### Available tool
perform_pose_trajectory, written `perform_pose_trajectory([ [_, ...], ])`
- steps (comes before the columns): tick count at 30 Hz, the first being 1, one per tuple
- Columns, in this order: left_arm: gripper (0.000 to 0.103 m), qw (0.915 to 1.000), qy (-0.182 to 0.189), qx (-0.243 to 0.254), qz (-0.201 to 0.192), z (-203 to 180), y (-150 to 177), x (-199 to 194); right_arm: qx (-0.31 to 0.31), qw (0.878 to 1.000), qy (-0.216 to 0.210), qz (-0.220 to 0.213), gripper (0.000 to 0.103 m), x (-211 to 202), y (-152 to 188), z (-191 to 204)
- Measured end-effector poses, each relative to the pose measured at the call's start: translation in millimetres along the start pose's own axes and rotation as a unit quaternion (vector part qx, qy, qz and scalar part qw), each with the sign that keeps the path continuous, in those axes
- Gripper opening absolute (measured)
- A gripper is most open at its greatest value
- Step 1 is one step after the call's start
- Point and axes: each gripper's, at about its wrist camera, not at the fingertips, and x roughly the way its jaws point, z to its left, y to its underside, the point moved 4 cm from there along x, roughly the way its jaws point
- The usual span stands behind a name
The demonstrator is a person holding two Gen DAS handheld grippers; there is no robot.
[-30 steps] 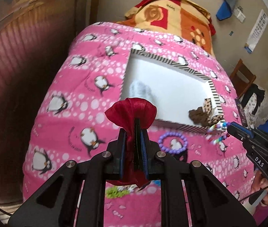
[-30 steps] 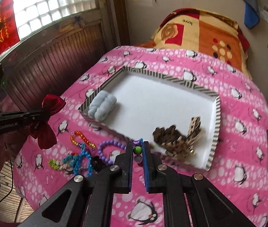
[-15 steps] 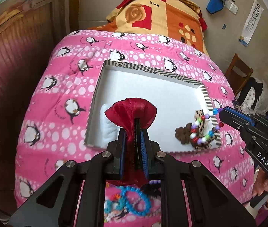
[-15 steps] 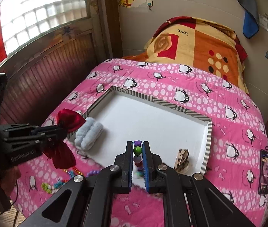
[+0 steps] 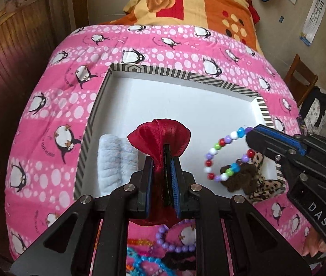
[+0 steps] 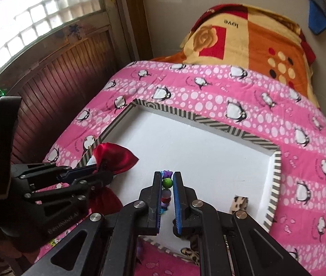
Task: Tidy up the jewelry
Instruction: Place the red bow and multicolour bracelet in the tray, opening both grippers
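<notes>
The red satin bow (image 5: 160, 135) sits clamped between the fingers of the left gripper (image 5: 164, 158), hanging over the near left part of the striped-rim tray (image 5: 185, 76). The multicoloured bead bracelet (image 5: 222, 154) dangles from the right gripper (image 5: 251, 133), whose fingers are clenched on a few of its beads, over the near right part of the same tray.

The likeliest slip is with the bracelet: only a short run of beads is pinched, so a jolt could let the round beads roll out of the pads, and the loop could drop on the brown leopard-print scrunchie (image 5: 245, 179) already in the tray's near right corner and tangle with it. The bow is slippery satin held by its knot; released too near the rim, it could fall outside the tray or land on the pale blue fluffy scrunchie (image 5: 114, 161) just beside it. The two grippers also work close together over the tray, so one could knock the other.

The left wrist view shows the whole hanging loop, both scrunchies, and the purple bead bracelet (image 5: 176, 241) with other pieces waiting on the pink penguin quilt (image 5: 55, 105) short of the tray. The right wrist view shows only a few beads between its own fingers, but gives the bow side-on, both lobes visible.
</notes>
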Motion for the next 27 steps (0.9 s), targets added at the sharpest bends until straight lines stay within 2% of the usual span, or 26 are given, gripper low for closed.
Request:
perform_pose_trajectory([
  [4,0.014,0.9999,-0.004,-0.001,0.011,-2,-4,17,0.013,1.000,-0.002,0.022,0.009,23,2,-14],
  [11,0.014,0.9995,-0.009,0.001,0.031,-8,-8,42,0.075,0.995,0.026,0.063,0.009,63,11,-74],
  [18,0.014,0.9987,-0.028,0.003,0.043,-10,-9,63,0.086,0.993,0.030,0.072,0.009,76,20,-80],
  [19,0.014,0.9986,-0.030,0.004,0.044,-10,-9,64,0.089,0.993,0.030,0.074,0.012,77,21,-80],
  [20,0.014,0.9984,-0.031,0.004,0.046,-10,-9,65,0.094,0.992,0.031,0.077,0.024,77,22,-81],
  [21,0.014,0.9984,-0.033,0.005,0.045,-10,-9,64,0.099,0.992,0.032,0.076,0.043,75,24,-83],
  [22,0.014,0.9985,-0.035,0.007,0.042,-10,-8,63,0.102,0.992,0.032,0.070,0.046,72,24,-84],
  [27,0.023,0.9983,-0.035,0.010,0.046,-13,-7,59,0.089,0.994,0.039,0.053,0.046,54,25,-81],
])
